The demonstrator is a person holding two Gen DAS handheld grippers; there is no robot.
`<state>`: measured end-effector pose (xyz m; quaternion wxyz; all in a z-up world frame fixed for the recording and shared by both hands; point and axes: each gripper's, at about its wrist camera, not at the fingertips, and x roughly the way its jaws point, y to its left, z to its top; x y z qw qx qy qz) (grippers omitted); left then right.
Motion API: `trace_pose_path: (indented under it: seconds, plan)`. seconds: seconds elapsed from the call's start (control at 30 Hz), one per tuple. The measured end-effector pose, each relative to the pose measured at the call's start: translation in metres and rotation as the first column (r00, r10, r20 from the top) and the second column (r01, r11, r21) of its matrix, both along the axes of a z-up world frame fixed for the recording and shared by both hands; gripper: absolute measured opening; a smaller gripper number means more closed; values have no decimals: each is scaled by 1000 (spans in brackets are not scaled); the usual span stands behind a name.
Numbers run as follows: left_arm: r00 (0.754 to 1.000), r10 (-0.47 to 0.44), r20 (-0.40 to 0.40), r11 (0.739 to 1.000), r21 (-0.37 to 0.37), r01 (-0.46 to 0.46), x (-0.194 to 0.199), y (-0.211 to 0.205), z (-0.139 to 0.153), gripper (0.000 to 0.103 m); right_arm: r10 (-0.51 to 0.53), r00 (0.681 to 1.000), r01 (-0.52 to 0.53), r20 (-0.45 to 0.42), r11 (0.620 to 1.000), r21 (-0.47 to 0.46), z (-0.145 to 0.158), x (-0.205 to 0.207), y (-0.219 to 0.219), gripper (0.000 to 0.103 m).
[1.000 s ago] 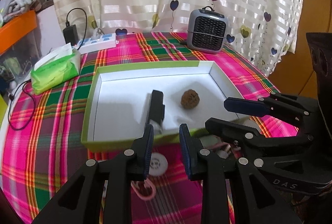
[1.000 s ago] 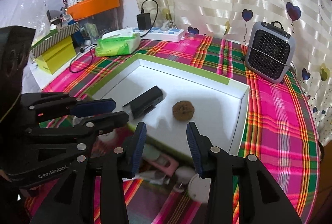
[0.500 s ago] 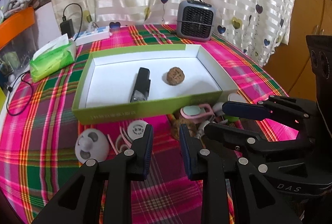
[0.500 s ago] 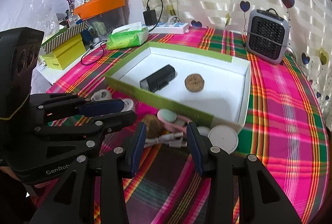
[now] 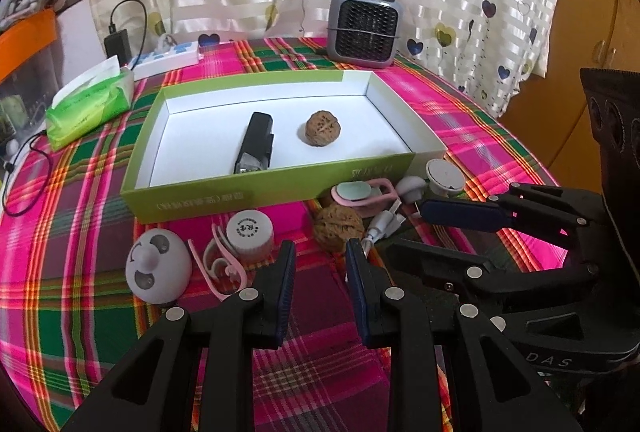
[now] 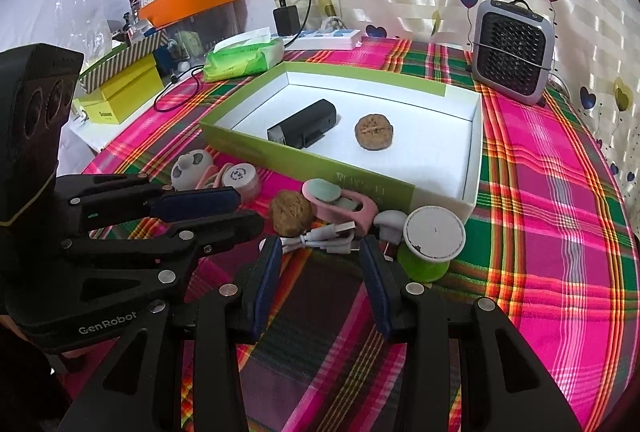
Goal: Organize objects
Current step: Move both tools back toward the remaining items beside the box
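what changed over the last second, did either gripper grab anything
Both grippers pulled back from over the green box, bringing the loose items in front of it into view. Left gripper and right gripper stay open and empty. The black device and walnut in the box did not move.

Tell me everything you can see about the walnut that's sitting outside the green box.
The loose walnut is a round, brown nut with a wrinkled, ridged shell that looks hard and dry. It is whole and rests on the plaid tablecloth, just in front of the green box's near wall. The pink carabiner-style clip lies right beside it and appears to touch it, and the white USB cable lies close by. The left gripper is open just short of it, holding nothing.
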<state>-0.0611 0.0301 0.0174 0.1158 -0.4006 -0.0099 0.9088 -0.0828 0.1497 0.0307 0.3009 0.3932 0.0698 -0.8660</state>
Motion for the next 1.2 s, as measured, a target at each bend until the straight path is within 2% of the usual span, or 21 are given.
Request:
trace_pose_path:
  seconds: [0.7,1.03,1.2]
  plan:
    - [995,-80,54,997,16,79,-3,11,-10,24,-72,997,72,-16,997,-13,5,-1,28,42]
    - [978,-199,61,980,34,198,5,31,-11,24,-113,993,112,-39,993,-26,12,2,45,42]
    - [982,-184,54,983,10,183,2,34,-10,24,-143,989,142,-32,989,-30,11,-4,53,42]
